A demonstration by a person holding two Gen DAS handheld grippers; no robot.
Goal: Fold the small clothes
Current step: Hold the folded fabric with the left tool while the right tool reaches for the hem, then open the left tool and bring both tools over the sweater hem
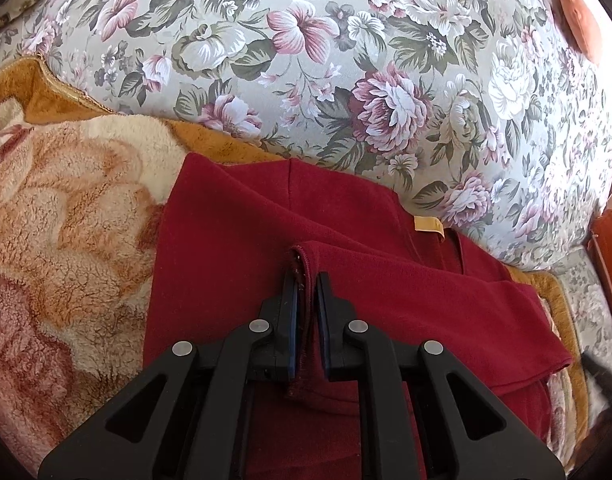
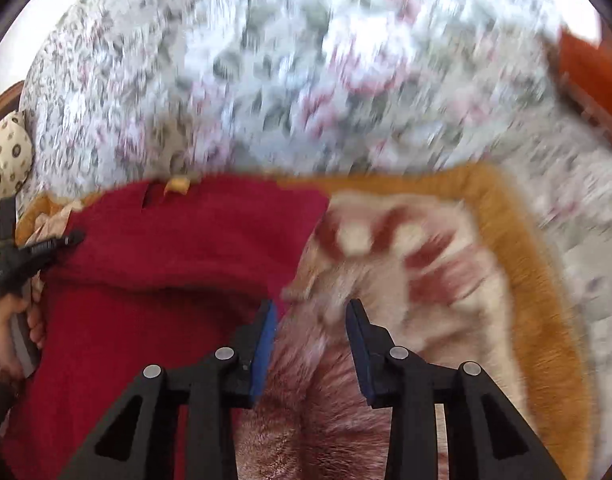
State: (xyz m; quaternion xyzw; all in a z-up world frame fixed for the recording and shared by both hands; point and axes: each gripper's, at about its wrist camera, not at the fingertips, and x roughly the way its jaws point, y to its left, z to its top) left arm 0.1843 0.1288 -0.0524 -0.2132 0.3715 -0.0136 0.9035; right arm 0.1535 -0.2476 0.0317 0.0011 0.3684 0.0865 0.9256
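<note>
A dark red fleece garment (image 1: 234, 240) lies partly folded, its hemmed edge pinched in the clenched left gripper (image 1: 306, 280); the right gripper (image 2: 312, 312) gapes empty beside it.

The left tool (image 1: 305, 276) points forward and down, its black fingers nearly together, blue pads (image 1: 293, 320) pinching a hemmed edge of the red garment (image 1: 234, 240); in the right wrist view this tool shows small at the left edge, a hand (image 2: 14, 336) wrapped round its grip; the right tool (image 2: 312, 306) also tilts downward, jaws parted with nothing between the pads (image 2: 266, 344), clear of the garment; that view is blurred.
</note>
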